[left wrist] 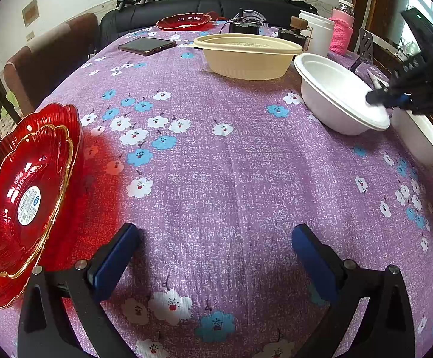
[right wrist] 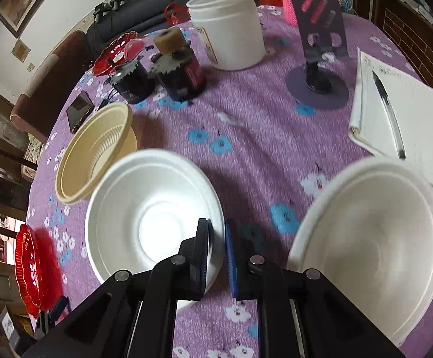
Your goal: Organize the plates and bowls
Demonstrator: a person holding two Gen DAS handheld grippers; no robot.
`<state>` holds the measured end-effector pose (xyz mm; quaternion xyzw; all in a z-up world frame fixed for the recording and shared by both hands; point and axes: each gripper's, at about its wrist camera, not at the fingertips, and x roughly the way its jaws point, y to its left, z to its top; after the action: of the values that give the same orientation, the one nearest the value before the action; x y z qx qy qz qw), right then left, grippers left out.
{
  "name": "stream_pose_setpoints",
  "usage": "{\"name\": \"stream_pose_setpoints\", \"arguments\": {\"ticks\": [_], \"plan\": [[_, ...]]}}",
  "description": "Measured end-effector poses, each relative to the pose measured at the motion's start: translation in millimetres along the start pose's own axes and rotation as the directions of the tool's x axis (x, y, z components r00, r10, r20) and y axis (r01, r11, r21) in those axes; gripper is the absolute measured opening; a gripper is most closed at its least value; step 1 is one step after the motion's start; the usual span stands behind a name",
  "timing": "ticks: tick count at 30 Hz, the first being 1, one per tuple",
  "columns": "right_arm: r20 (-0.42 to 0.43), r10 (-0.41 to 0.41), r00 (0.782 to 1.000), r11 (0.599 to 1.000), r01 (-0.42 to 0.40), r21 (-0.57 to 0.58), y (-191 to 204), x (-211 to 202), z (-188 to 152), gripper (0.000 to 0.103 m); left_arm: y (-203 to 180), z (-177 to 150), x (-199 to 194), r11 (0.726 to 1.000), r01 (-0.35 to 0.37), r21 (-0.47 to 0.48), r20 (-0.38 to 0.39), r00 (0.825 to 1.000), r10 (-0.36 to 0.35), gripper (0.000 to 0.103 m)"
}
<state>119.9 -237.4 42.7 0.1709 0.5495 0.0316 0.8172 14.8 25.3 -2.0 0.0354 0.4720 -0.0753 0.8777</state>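
Note:
My right gripper (right wrist: 217, 250) is shut on the near rim of a white foam bowl (right wrist: 153, 211), which looks tilted; the same grip shows in the left wrist view (left wrist: 380, 98) on that bowl (left wrist: 335, 95). A second white bowl (right wrist: 371, 238) sits to its right, also seen in the left wrist view (left wrist: 422, 137). A beige bowl (right wrist: 97, 152) stands beyond, also in the left wrist view (left wrist: 246, 56). My left gripper (left wrist: 216, 256) is open and empty over the cloth. Stacked red plates (left wrist: 22, 200) lie just left of it.
A purple flowered tablecloth (left wrist: 231, 179) covers the round table. Another red plate (left wrist: 183, 21), a phone (left wrist: 146, 44), a white tub (right wrist: 226, 26), dark jars (right wrist: 180, 71), a phone stand (right wrist: 320, 44) and a notebook with pen (right wrist: 395, 113) stand at the far side.

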Motion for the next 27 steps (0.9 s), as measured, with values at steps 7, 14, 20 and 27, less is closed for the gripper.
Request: {"name": "stream_pose_setpoints", "arguments": {"ticks": [7,14,20,27], "plan": [[-0.027,0.027,0.999,1.0,-0.027,0.01,-6,-7,-29,0.013,0,0,-1,1.0,0.012,-0.008,0.0,1.0,-0.012,0.102],[-0.028,0.075,0.997,0.997,-0.074,0.019,-18,-15,-62,0.014,10,2,-4,0.995,0.07,-0.066,0.008,0.998,-0.07,0.102],[-0.028,0.115,0.993,0.993,-0.113,0.043,-29,-19,-87,0.015,16,3,-6,0.988,0.108,-0.108,0.018,0.994,-0.107,0.102],[-0.019,0.152,0.988,0.986,-0.151,0.068,-37,-18,-102,0.017,17,4,-6,0.986,0.116,-0.117,0.02,0.993,-0.115,0.102]]}}
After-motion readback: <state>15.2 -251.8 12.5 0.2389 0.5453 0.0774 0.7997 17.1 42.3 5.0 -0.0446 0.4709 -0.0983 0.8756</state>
